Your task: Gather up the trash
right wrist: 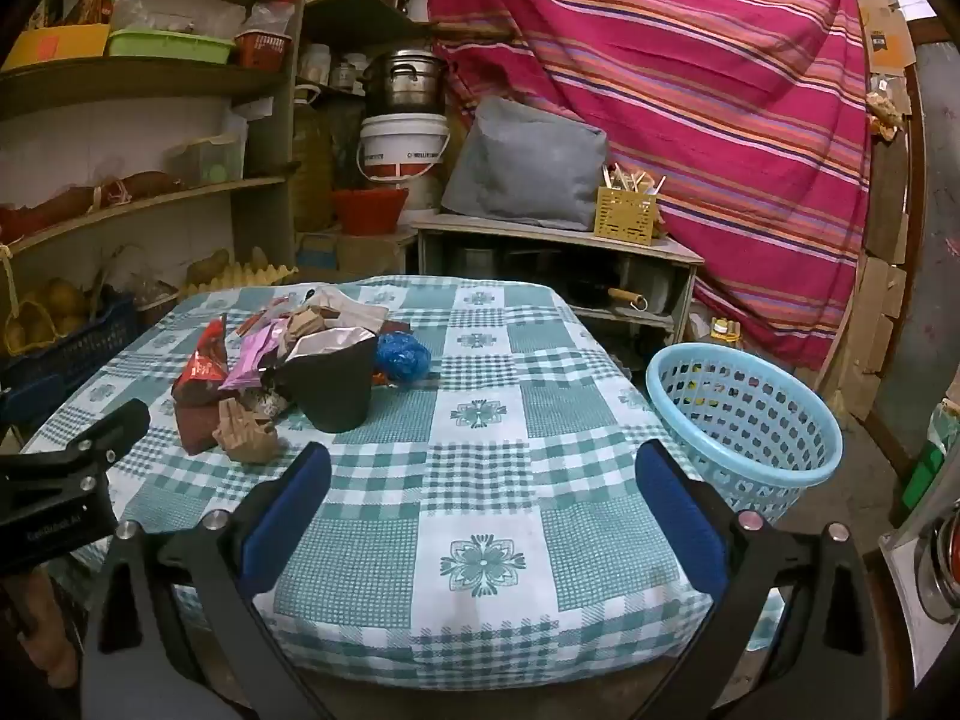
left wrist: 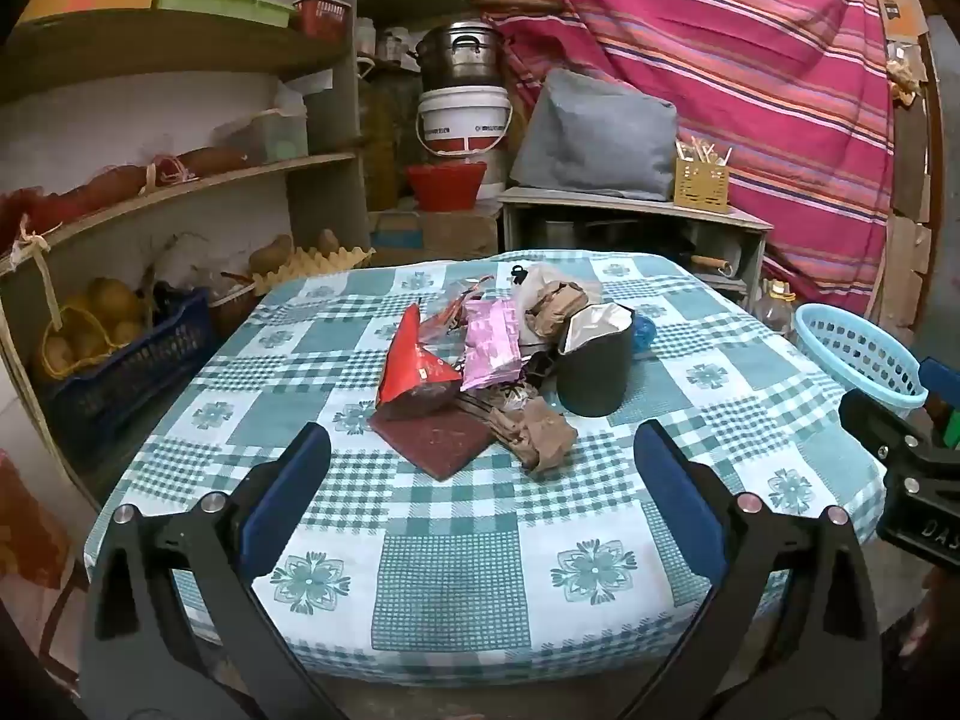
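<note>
Here is the tabletop, draped in a green-and-white checked cloth with flower squares, and just off its right edge stands the pale blue perforated plastic basket, the likely home for the rubbish. The heap of trash sits toward the far left of the cloth, well apart from both tools. Biggest in it is the black pouch with a silver foil lining, standing open-mouthed; it looks light and crushable, so a pinch on its upper rim should serve. Next the red glossy foil snack packet, slick and springy, best nipped at a flat crimped edge. Beneath it lies a flat dark maroon card-like sheet, stiff, hard to lift off the cloth unless caught by a corner. The pink foil wrapper is thin and slippery. The crumpled brown paper wad nearest us is soft and easy to grip anywhere. Left tongs spread wide, empty; right tongs likewise wide apart, holding nothing.
</note>
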